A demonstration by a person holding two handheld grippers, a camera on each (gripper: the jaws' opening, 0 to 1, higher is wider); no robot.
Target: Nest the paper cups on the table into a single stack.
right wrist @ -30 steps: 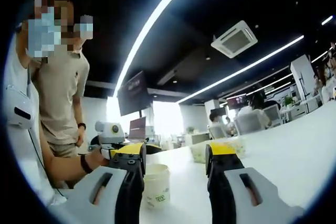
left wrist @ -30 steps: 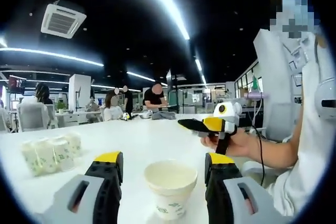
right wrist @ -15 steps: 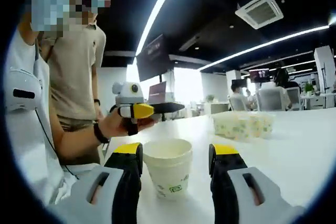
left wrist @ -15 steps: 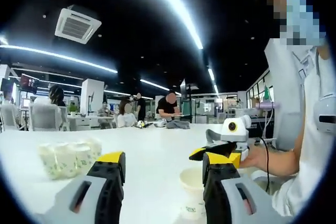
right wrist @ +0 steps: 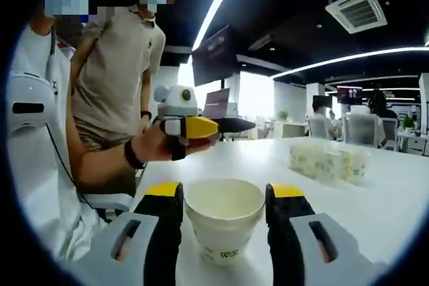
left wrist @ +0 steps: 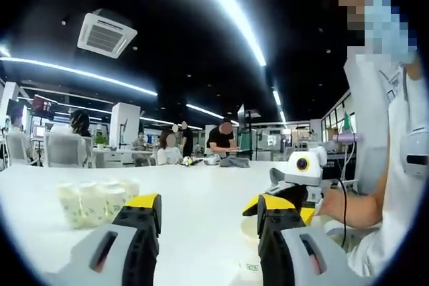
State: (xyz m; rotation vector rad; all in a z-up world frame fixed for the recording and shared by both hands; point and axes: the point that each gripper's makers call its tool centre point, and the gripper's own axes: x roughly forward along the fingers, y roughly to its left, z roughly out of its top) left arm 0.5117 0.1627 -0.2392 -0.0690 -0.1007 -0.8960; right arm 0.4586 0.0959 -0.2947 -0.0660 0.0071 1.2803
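Closing in on the single paper cup (right wrist: 223,222), the right claw (right wrist: 223,195) has come from a spot where the cup stood off by its left jaw to one where the cup sits squarely between both jaws, larger and nearer than a second ago. The jaws stand apart on either side of the rim, with no clear contact, so I judge the grasp set up but not yet made. The left claw (left wrist: 205,207), jaws open and holding nothing, has swung off that cup: a second ago it framed the cup, now only a sliver shows behind its right jaw. The cluster of paper cups (left wrist: 94,200) rests well apart, farther across the white bench (left wrist: 201,185); the right gripper view shows it beyond the cup. That stretch of bench looks bare. Seated people (left wrist: 221,140) and desks lie beyond the bench's far edge.
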